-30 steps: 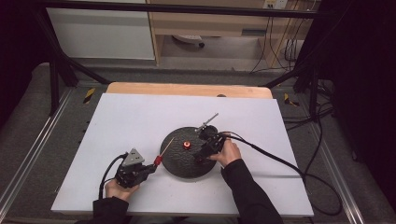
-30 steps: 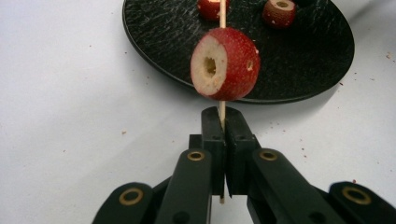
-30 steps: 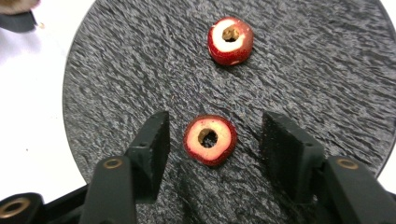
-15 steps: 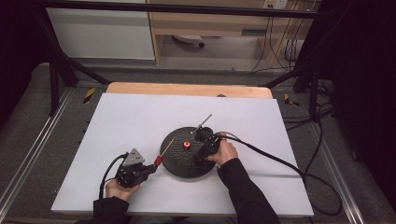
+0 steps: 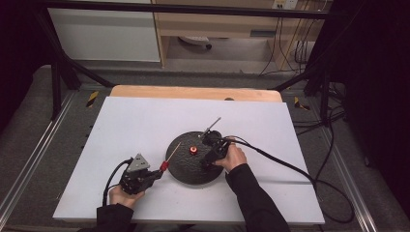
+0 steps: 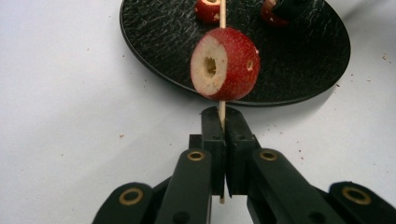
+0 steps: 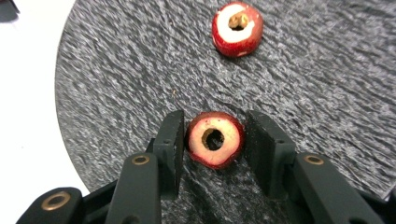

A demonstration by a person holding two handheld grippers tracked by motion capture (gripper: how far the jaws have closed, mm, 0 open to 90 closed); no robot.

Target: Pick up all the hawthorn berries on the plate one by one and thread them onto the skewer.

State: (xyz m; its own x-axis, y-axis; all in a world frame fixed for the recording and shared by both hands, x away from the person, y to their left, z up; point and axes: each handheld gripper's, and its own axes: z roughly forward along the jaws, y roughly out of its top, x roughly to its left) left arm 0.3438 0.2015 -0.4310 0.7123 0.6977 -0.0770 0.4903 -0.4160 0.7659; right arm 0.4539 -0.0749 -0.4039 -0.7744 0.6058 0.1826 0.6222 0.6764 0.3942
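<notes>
The white worktop (image 5: 125, 125) carries a round black plate (image 5: 186, 166) near its middle. The left gripper (image 5: 155, 175) sits at about eight o'clock from the plate, just off its rim, its fingers (image 6: 215, 140) pressed together on a thin wooden skewer (image 6: 222, 109). A cored red fruit (image 6: 225, 64) is threaded on that skewer just beyond the fingertips, over the plate's near edge. The right gripper (image 5: 209, 153) lies over the plate at about three o'clock. In the right gripper view its fingers (image 7: 172, 140) stand apart around a second cored fruit (image 7: 215, 138) that lies on the plate; the left finger is touching or nearly touching it, the right one just clear. A third fruit (image 7: 237, 28) lies at twelve o'clock from it, well apart, near the plate's centre.
</notes>
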